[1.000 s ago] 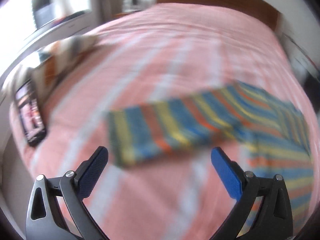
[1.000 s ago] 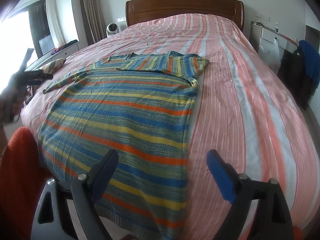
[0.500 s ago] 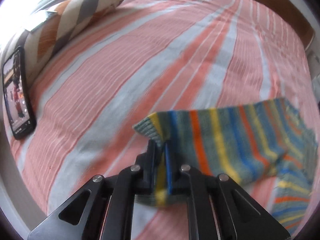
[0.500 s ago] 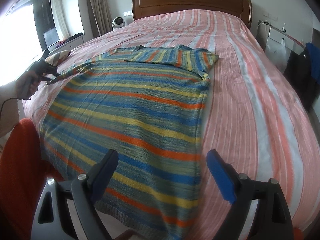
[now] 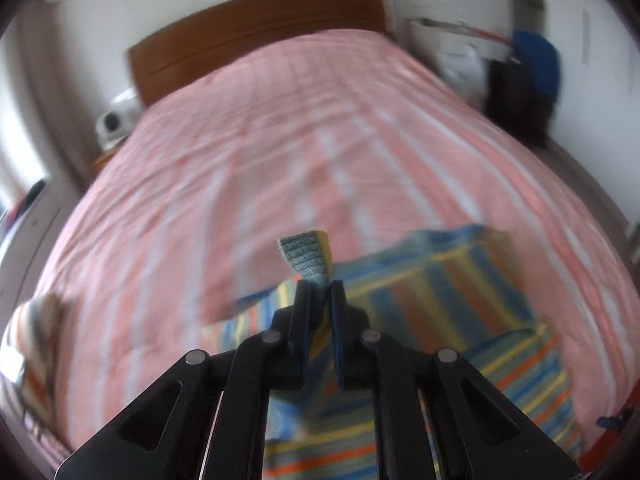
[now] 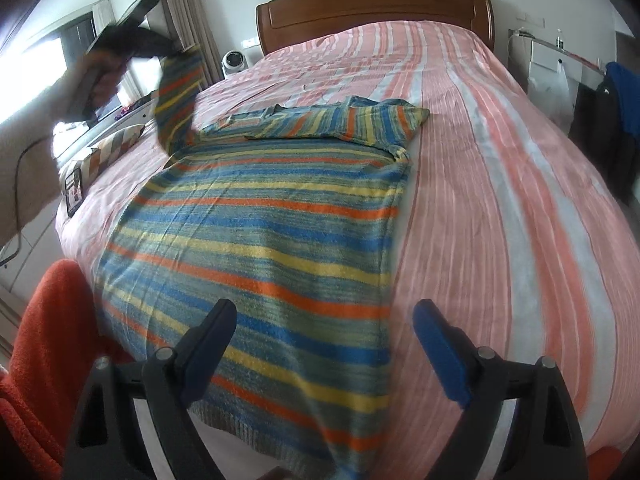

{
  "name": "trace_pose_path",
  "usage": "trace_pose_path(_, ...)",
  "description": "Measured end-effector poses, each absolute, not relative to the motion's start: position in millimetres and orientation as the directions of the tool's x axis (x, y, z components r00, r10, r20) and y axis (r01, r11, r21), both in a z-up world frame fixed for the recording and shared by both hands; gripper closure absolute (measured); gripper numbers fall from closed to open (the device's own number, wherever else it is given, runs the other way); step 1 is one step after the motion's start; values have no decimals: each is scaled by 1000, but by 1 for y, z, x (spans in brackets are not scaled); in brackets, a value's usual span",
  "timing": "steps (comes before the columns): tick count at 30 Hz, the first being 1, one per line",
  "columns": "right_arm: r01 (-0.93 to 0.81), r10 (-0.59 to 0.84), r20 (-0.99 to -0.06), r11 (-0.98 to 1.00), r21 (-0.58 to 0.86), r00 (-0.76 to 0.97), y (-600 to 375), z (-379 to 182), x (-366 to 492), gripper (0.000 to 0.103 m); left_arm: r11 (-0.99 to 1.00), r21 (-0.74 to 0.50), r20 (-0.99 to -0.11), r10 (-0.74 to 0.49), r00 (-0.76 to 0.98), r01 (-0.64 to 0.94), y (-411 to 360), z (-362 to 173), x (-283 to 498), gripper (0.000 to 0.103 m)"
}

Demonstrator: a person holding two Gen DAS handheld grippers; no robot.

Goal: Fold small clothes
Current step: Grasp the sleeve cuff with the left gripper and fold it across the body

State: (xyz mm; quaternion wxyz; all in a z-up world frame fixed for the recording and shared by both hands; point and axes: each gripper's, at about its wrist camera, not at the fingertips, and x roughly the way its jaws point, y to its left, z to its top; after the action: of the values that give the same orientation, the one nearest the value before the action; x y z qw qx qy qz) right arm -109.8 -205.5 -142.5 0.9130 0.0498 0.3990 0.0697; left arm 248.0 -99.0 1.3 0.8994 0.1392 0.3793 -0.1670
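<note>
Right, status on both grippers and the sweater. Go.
Left gripper pinching the sleeve cuff, jaws easing open. Right gripper open, empty, over the sweater hem. Nothing in the way.

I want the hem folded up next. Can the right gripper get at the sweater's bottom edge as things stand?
Probably yes: the right gripper hangs open just above the sweater's bottom edge, with nothing between them.

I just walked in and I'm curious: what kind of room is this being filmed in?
Most likely a bedroom in a home. A large bed with a pink striped cover fills the view, a wooden headboard stands at its far end, and curtains hang by a bright window.
</note>
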Motion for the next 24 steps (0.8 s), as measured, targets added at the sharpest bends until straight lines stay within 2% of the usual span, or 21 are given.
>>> trace_pose_path(1, -85, 166, -721, 985, 147, 673, -207, -143, -112, 14, 898, 112, -739, -210, 640, 425, -115, -9, 244, 82)
trace_pose_path(3, -77, 163, -720, 986, 151, 674, -211, -145, -114, 14, 885, 116, -776, -202, 597, 451, -141, -33, 239, 27)
trace_pose_path(4, -70, 161, -721, 985, 155, 674, -213, -146, -114, 14, 875, 131, -789, -192, 583, 465, -150, -46, 233, 21)
trace_pose_path(7, -48, 163, -715, 983, 178, 679, -221, -146, -116, 14, 855, 155, -795, -191, 577, 496, -144, -60, 217, 21)
trace_pose_path(12, -24, 161, -701, 979, 201, 695, -234, -146, -117, 14, 901, 149, -805, -129, 579, 408, -56, -60, 215, 21)
trace_pose_path(16, -5, 184, -705, 969, 248, 685, -242, -153, -111, 14, 938, 24, -845, -167, 508, 347, 12, -79, 226, 21)
trace_pose_path(23, -10, 183, -724, 972, 236, 666, -233, -156, -105, 14, 965, -224, -840, -263, 475, 138, 53, -123, 247, 22)
trace_pose_path(24, -14, 179, -726, 974, 228, 664, -231, -155, -105, 14, 973, -187, -855, -229, 465, 136, 49, -133, 247, 32)
